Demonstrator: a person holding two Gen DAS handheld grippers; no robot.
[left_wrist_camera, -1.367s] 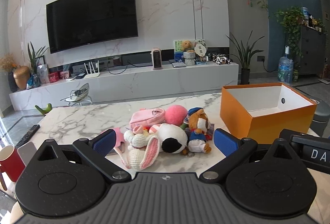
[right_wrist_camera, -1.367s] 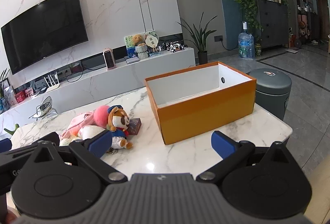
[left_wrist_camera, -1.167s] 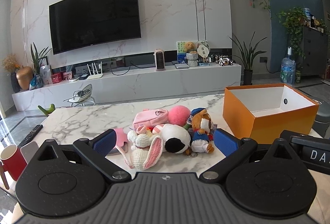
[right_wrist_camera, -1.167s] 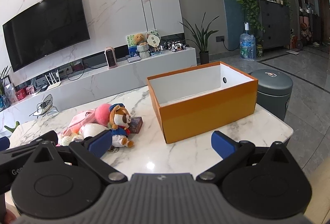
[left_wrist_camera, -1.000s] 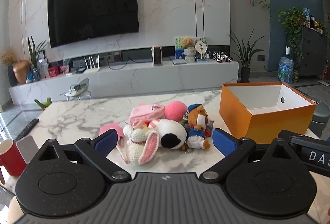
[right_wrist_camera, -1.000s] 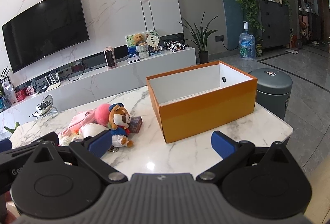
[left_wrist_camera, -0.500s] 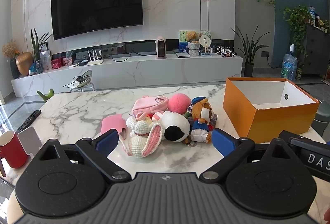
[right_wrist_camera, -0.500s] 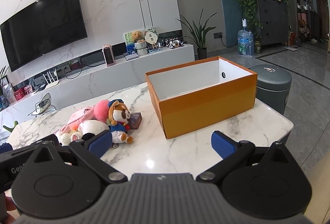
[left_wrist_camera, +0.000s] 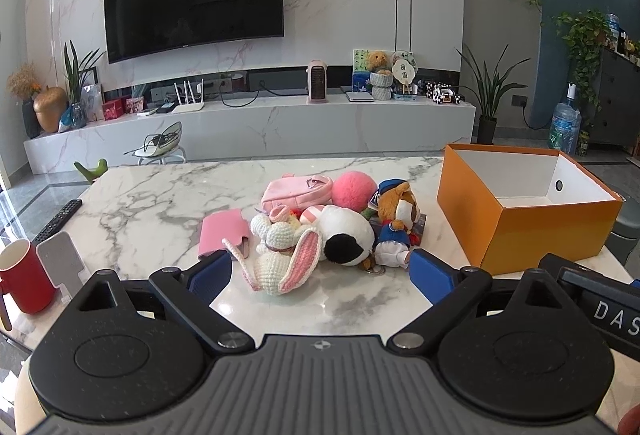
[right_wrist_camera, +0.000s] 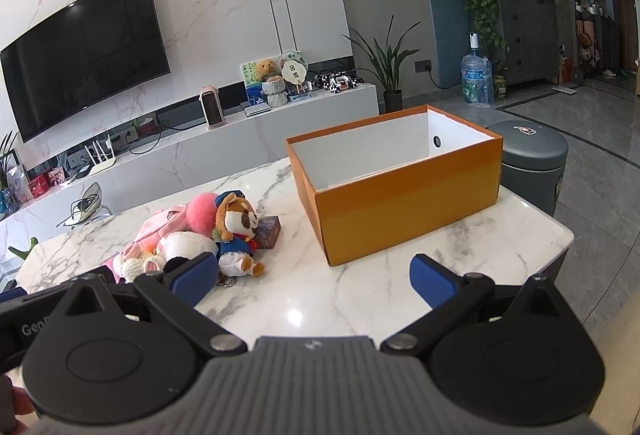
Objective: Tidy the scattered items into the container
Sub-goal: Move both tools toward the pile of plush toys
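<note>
bare marble [right_wrist_camera: 360, 299] before orange box [right_wrist_camera: 408, 223], toy heap [left_wrist_camera: 328, 231] left

My two black grippers, blue at the tips

My left gripper [left_wrist_camera: 320, 270] and right gripper [right_wrist_camera: 312, 281] share ribbed grey middles, round black discs, silver screws; white letters "DAS" and "Gen" mark their sides.

The toy pile [left_wrist_camera: 332, 231] sits mid-table [left_wrist_camera: 160, 203] before me. The box [left_wrist_camera: 520, 219] stands right of it. A mug [left_wrist_camera: 22, 275] stands far left.
</note>
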